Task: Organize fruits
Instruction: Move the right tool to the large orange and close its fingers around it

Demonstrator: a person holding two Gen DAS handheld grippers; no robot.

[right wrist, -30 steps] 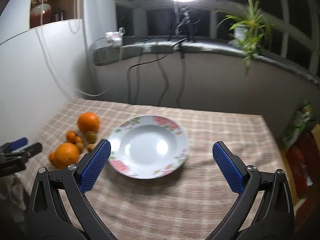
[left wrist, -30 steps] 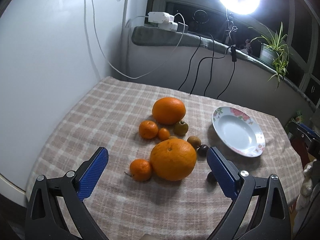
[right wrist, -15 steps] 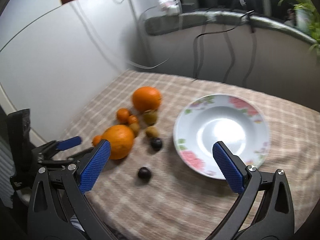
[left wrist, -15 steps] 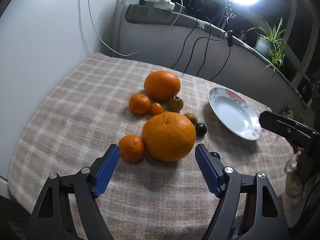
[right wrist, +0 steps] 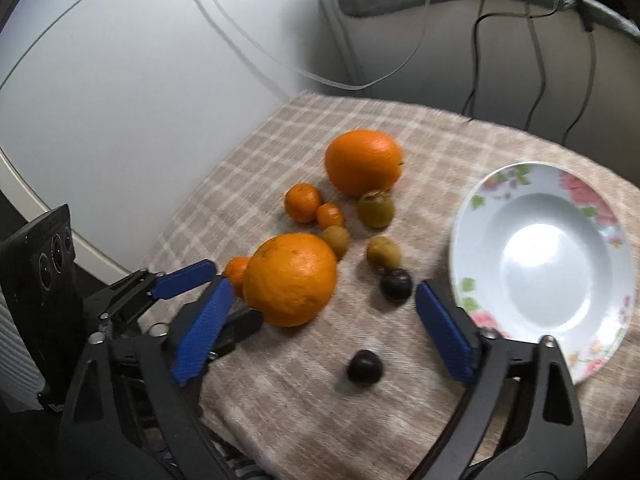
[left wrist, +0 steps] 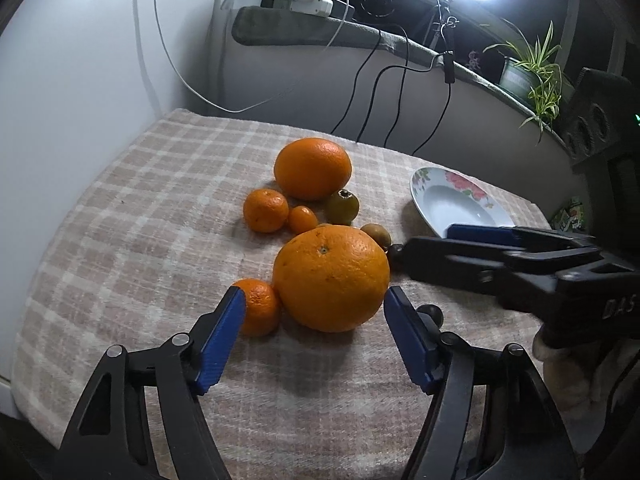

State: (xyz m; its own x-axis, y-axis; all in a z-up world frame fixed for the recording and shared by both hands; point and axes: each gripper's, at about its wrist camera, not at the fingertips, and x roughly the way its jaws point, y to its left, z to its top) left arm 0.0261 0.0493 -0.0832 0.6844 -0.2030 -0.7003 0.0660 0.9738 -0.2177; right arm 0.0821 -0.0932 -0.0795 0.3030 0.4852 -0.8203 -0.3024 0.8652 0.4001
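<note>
A big orange (left wrist: pixel 331 278) lies on the checked cloth just in front of my open left gripper (left wrist: pixel 314 328), its pads either side of it and just short. A small mandarin (left wrist: pixel 258 306) sits by the left pad. A second big orange (left wrist: pixel 313 168), two mandarins (left wrist: pixel 265 211), green-brown fruits (left wrist: pixel 341 208) and dark plums lie behind. My right gripper (right wrist: pixel 320 320) is open and empty above a dark plum (right wrist: pixel 364 367); another plum (right wrist: pixel 396 284) lies beyond it. The floral plate (right wrist: pixel 480 208) is empty at the right.
A white wall panel (left wrist: pixel 60 80) borders the table on the left. Cables (left wrist: pixel 376 80) hang from the sill behind. The right gripper's body (left wrist: pixel 520 268) reaches across in front of the plate (left wrist: pixel 460 204) in the left wrist view. The table's front edge (right wrist: pixel 320 452) is close.
My left gripper has moved forward to the near big orange. My right gripper has swung left and down from over the plate to over the plums.
</note>
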